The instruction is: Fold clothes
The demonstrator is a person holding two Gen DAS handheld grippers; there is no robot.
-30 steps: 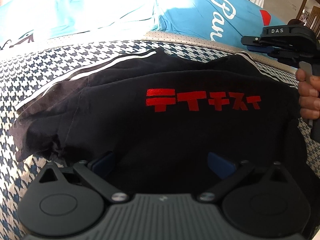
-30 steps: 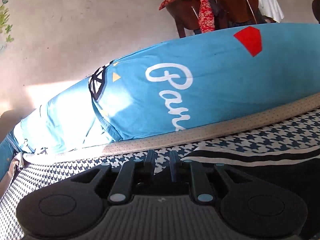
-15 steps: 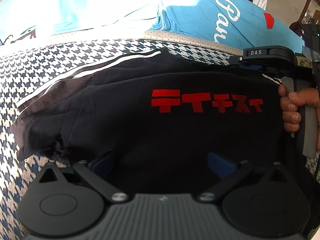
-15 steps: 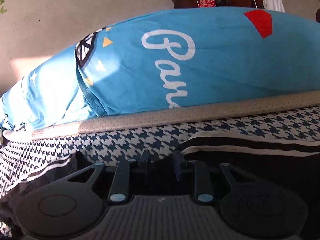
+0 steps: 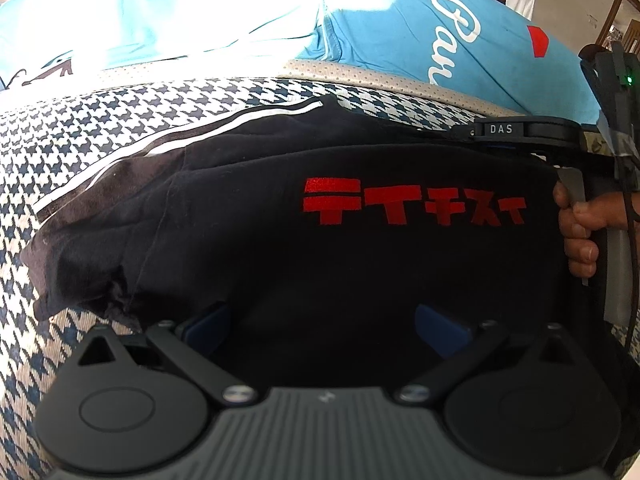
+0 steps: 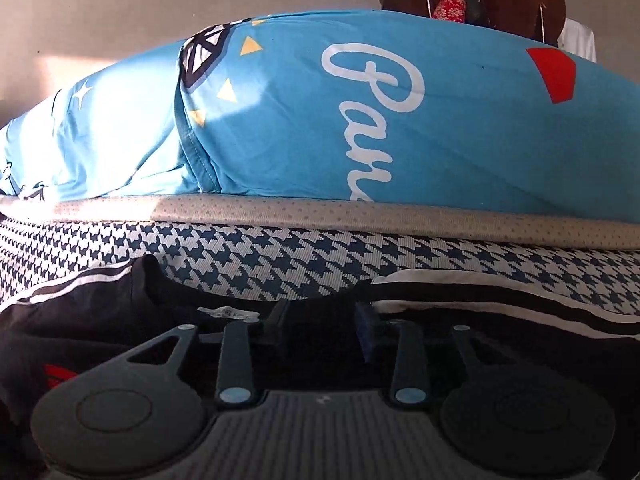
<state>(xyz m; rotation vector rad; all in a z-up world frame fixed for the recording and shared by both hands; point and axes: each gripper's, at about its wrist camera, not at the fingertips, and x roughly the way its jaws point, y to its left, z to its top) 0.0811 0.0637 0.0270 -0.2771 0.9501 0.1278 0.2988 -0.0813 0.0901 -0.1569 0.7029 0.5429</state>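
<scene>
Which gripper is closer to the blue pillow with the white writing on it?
Right. The right gripper is at the black shirt's far edge, toward the blue pillow. The left gripper sits open at the shirt's near edge, farther from it.

A black T-shirt (image 5: 320, 248) lies spread flat, front up, on the houndstooth cover, filling the middle of the left wrist view from about 9 o'clock across to 3 o'clock. Blocky red lettering (image 5: 412, 208) runs across its chest just right of centre, and a sleeve with two white stripes (image 5: 176, 148) stretches out toward 10 o'clock, its lower edge rumpled at 8 o'clock. From the right wrist view the collar edge with a small white label (image 6: 228, 312) sits near 6 o'clock.
</scene>
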